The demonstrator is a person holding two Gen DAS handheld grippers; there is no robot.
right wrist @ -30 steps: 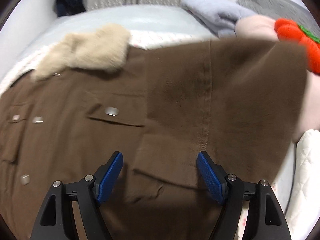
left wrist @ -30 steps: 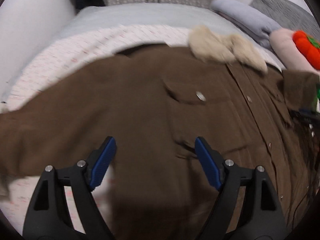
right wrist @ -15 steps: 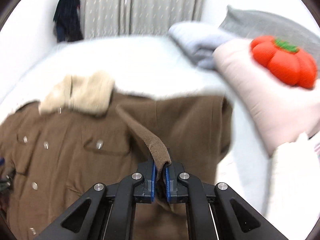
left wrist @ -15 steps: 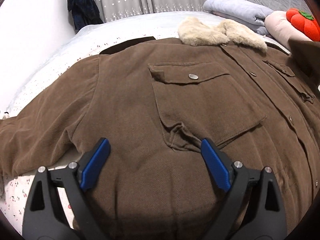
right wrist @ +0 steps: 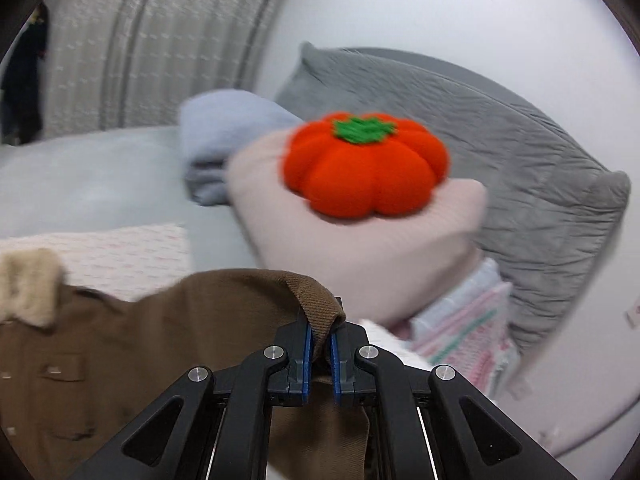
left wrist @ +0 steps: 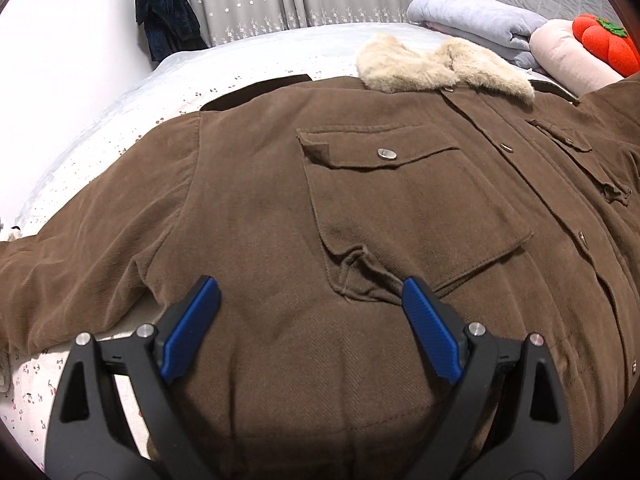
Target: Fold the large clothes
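Jacket [left wrist: 360, 208], brown, lies front up on the bed [left wrist: 120, 128], its length running away from the left gripper [left wrist: 312, 332] toward the fur collar [left wrist: 440, 68] at the far end. To that gripper's left a sleeve [left wrist: 72, 264] stretches out sideways across the sheet. The left gripper hovers low over the lower front, aimed along the jacket's length, its blue pads [left wrist: 192, 328] spread wide with only cloth showing between them. A chest pocket [left wrist: 404, 208] with a snap lies just ahead of its right finger. Far ahead to the right are a grey blanket [left wrist: 472, 20] and an orange pumpkin cushion [left wrist: 604, 44].

From the right wrist, the right gripper [right wrist: 319, 344] is raised and tilted up toward the headboard side, its fingers pressed together on a fold of the jacket [right wrist: 316, 300] that drapes over the tips. This looks like a sleeve or side edge, though blur leaves that unsure. The collar [right wrist: 28, 284] sits to its far left, the cushion [right wrist: 366, 164] just ahead on a pink pillow [right wrist: 360, 256], a grey pillow [right wrist: 520, 152] beyond to the right.
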